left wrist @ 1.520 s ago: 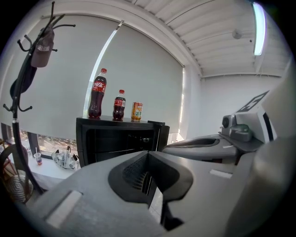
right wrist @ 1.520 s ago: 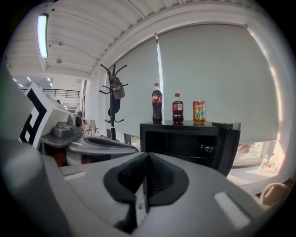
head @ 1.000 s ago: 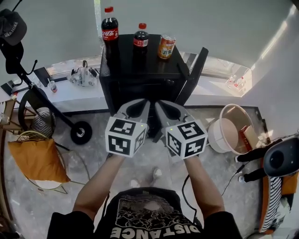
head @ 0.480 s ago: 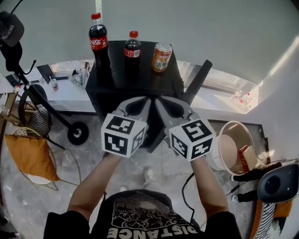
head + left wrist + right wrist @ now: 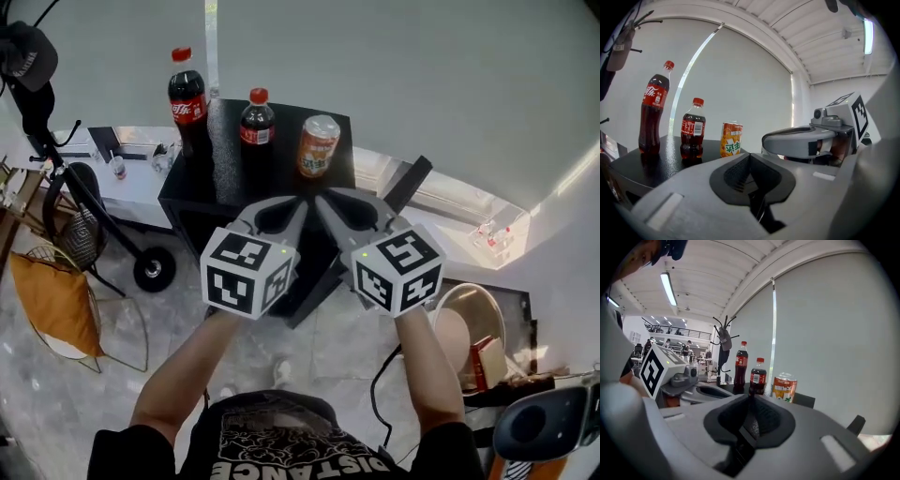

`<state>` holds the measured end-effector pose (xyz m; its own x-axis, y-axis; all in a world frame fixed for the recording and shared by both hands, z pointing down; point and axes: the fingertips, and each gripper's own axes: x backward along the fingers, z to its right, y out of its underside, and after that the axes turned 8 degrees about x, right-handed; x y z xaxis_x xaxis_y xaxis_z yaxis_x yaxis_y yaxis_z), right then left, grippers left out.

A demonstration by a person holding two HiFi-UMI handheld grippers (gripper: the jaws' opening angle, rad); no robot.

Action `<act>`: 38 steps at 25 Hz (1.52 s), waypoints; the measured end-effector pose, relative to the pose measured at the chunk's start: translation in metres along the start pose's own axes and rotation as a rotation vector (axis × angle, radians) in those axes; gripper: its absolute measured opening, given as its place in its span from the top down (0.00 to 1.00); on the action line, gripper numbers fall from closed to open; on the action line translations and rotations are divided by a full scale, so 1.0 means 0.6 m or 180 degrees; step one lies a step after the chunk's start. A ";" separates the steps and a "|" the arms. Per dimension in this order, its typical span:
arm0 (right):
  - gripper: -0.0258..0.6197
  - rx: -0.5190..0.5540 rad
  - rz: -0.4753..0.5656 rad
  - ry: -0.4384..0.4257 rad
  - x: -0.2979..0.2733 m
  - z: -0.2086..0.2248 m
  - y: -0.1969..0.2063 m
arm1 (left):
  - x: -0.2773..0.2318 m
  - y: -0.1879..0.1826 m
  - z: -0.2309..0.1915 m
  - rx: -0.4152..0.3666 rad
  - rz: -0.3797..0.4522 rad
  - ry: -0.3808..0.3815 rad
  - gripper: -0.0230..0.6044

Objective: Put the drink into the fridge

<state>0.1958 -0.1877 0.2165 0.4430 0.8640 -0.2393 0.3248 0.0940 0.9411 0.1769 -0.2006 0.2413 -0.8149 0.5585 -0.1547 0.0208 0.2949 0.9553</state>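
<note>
The fingers of the left gripper (image 5: 750, 155) are being held pressed together with nothing between them. Those of the right gripper (image 5: 751, 398) are being kept almost together and are just being opened, also on nothing. Both grippers are being held side by side in front of the black fridge (image 5: 223, 180), well short of the drinks. Its door (image 5: 405, 186) appears to be standing ajar at the right. On the fridge top three drinks are being kept upright in a row: a tall cola bottle (image 5: 187, 101), a small cola bottle (image 5: 257, 122) and an orange can (image 5: 318, 146). Which one is meant is not being shown. The can is being judged light, smooth and easily dented, so a moderate grip across its mid-body is being advised. The bottles are being judged full, heavier and fairly stiff. The tall one is likely tippy, so a hold around the labelled body rather than the cap is being favoured.
</note>
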 end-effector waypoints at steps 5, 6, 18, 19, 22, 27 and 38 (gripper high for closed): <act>0.87 -0.0025 -0.0020 -0.0151 -0.028 0.052 0.010 | -0.026 -0.017 -0.008 0.0013 0.0069 -0.0157 0.96; 0.85 -0.0021 -0.0015 -0.0166 -0.032 0.061 0.011 | -0.030 -0.019 -0.011 0.0012 0.0079 -0.0193 0.96; 0.66 -0.0054 -0.0089 -0.0424 -0.100 0.141 0.035 | -0.063 -0.045 -0.055 -0.0046 0.0184 -0.0613 0.96; 0.64 -0.0078 -0.0085 -0.0442 -0.104 0.144 0.035 | -0.064 -0.047 -0.059 -0.0055 0.0187 -0.0646 0.96; 0.53 -0.0153 -0.0100 -0.0524 -0.116 0.151 0.037 | -0.068 -0.051 -0.070 -0.0065 0.0189 -0.0734 0.96; 0.45 -0.0184 -0.0107 -0.0657 -0.138 0.158 0.032 | -0.077 -0.056 -0.079 -0.0083 0.0192 -0.0813 0.96; 0.39 -0.0246 -0.0184 -0.0972 -0.194 0.153 0.026 | -0.089 -0.064 -0.089 -0.0080 0.0208 -0.0902 0.96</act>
<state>0.2262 -0.3325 0.2373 0.6598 0.6688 -0.3426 0.2975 0.1862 0.9364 0.1884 -0.2833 0.2264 -0.6181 0.7710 -0.1533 0.0509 0.2338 0.9710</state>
